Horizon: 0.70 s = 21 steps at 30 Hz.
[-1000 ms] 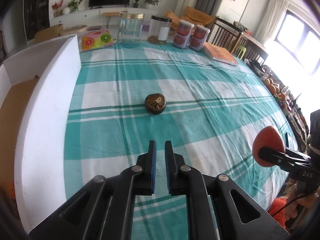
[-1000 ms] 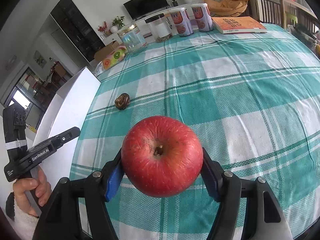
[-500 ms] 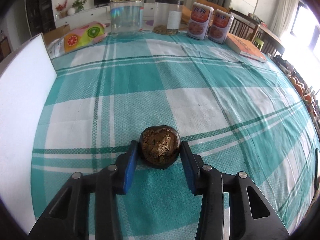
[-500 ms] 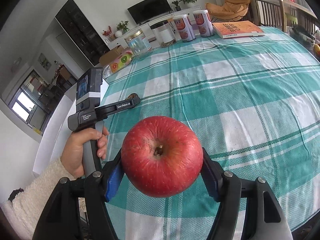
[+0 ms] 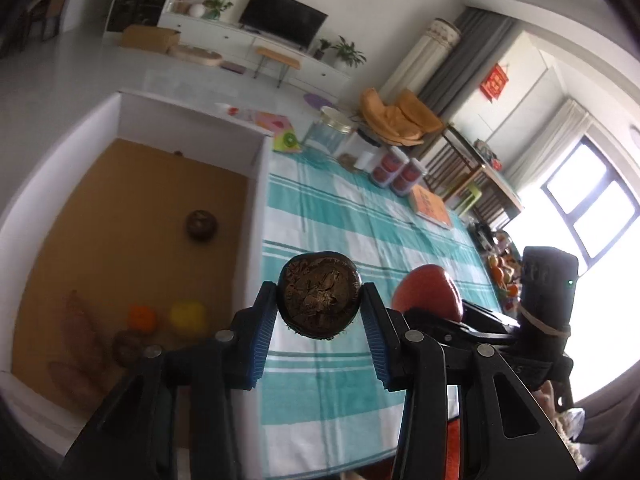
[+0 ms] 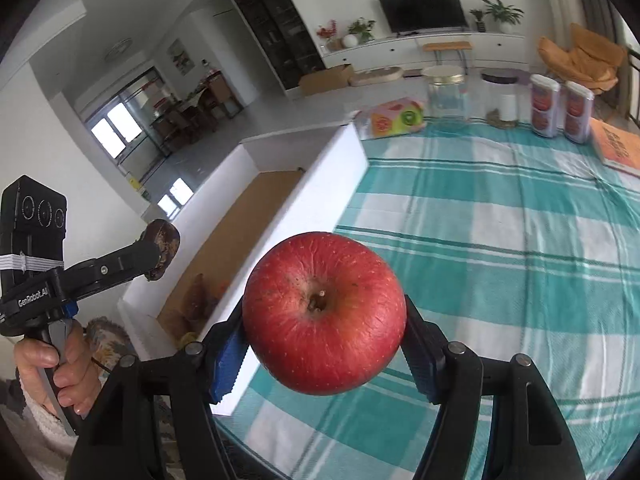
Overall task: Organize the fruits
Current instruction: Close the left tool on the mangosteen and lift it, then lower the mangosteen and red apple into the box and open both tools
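My left gripper [image 5: 319, 309] is shut on a dark brown wrinkled fruit [image 5: 319, 294], held in the air over the table beside the right wall of the white box [image 5: 256, 216]. From the right wrist view the same gripper [image 6: 160, 250] and fruit [image 6: 165, 239] hang over the box's near left corner, with a hand on the handle. My right gripper [image 6: 324, 320] is shut on a red apple [image 6: 324, 312], above the checked cloth close to the box [image 6: 320, 208]. The apple [image 5: 428, 292] shows just right of the left gripper.
On the box's brown floor lie a dark fruit [image 5: 201, 225], an orange [image 5: 141, 317], a yellow fruit [image 5: 188, 314] and a brown fruit [image 5: 127, 346]. At the far edge of the teal cloth [image 6: 500, 240] stand a glass jar [image 6: 446, 94], two cans [image 6: 544, 106] and an orange book [image 6: 618, 146].
The left gripper closed on the dark fruit lying on the cloth, lifted it and swung left toward the box. The right gripper carried the apple up and leftward too.
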### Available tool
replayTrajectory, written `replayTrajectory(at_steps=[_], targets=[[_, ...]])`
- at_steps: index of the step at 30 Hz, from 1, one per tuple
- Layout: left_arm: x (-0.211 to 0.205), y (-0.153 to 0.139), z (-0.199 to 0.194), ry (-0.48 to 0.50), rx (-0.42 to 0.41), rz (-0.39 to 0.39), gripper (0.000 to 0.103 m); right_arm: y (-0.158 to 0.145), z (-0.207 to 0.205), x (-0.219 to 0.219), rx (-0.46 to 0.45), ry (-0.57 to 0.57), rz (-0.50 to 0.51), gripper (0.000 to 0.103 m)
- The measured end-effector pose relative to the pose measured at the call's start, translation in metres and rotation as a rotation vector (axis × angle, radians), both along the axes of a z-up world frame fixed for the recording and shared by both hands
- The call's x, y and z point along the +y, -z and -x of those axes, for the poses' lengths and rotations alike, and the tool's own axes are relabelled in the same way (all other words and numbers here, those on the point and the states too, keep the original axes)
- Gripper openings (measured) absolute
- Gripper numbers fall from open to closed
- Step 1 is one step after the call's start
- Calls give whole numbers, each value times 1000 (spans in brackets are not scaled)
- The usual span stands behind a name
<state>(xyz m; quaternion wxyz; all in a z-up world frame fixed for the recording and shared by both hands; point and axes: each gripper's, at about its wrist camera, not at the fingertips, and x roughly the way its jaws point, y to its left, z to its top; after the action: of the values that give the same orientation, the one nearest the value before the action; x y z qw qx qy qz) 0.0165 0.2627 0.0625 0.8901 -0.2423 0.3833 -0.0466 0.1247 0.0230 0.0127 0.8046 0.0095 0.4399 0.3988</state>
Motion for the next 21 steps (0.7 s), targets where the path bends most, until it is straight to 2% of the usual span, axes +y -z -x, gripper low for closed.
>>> replayTrajectory(at_steps=[2,5,8,11,14,17,18,20,21], targets=[[39,16,-10,-78,82,-57,44,1,-3,53,15,-99,29,69],[84,61,-41,-150,233,-78,44,15,-10,128,9,-215,148,69],[105,103,-67,-171,350,-102,44,39,-27,184,-5,-251,300,69],[112,128,-80,-180,427,-123,44,64,-44,219,-27,-257,445,69],[113,138,-84,-176,464,-160,47,81,-54,238,-40,-270,534,69],[112,134,-80,-182,452,-191,63,89,-59,242,-23,-283,548,69],[111,129,-76,-192,437,-214,65,89,-59,240,-25,-283,544,70],[106,112,-65,-220,395,-285,65,80,-56,234,-38,-273,521,76],[104,101,-57,-235,362,-324,69,71,-55,229,-50,-262,503,89]])
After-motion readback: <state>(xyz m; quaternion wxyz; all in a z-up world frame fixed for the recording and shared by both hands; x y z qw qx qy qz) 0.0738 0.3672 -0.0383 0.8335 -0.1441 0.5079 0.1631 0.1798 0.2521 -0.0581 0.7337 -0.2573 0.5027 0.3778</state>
